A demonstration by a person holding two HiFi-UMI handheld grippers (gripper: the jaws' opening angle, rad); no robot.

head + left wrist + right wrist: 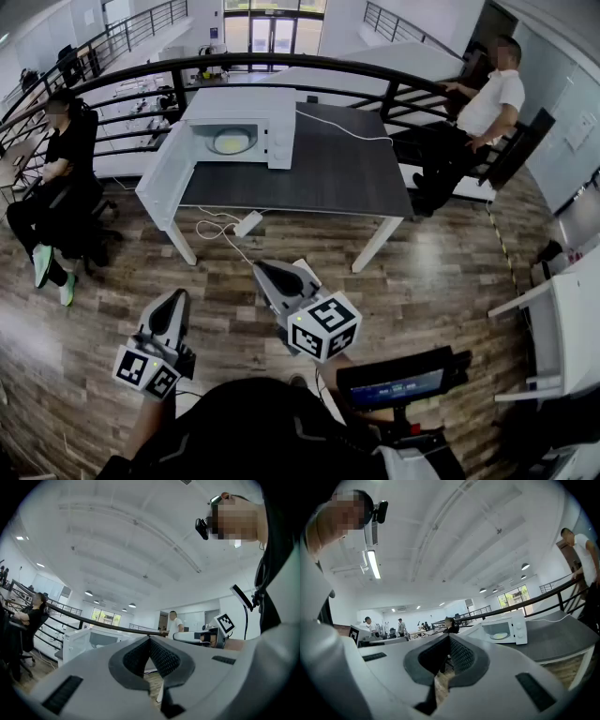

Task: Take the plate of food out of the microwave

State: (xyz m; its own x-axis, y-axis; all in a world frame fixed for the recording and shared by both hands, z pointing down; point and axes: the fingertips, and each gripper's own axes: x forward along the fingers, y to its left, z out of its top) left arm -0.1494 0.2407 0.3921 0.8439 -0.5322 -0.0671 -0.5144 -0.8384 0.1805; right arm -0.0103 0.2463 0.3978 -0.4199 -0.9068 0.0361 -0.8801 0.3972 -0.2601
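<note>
A white microwave (246,129) stands at the back left of a dark table (319,173), its door (167,171) swung open to the left. Inside lies a plate of pale food (232,141). The right gripper view also shows the microwave (506,629) and the plate (500,635) far off; the left gripper view shows the microwave (91,640). Both grippers hang low over the wooden floor, well short of the table. My left gripper (174,296) is shut and holds nothing, as is my right gripper (263,270). In their own views the left gripper (150,638) and the right gripper (450,637) have jaws that meet.
A white cable (345,128) runs across the table, and a power strip (248,223) lies on the floor beneath. One person sits at the left (58,178); another leans on the black railing (281,64) at the right (483,112). A white desk (567,323) stands at the right.
</note>
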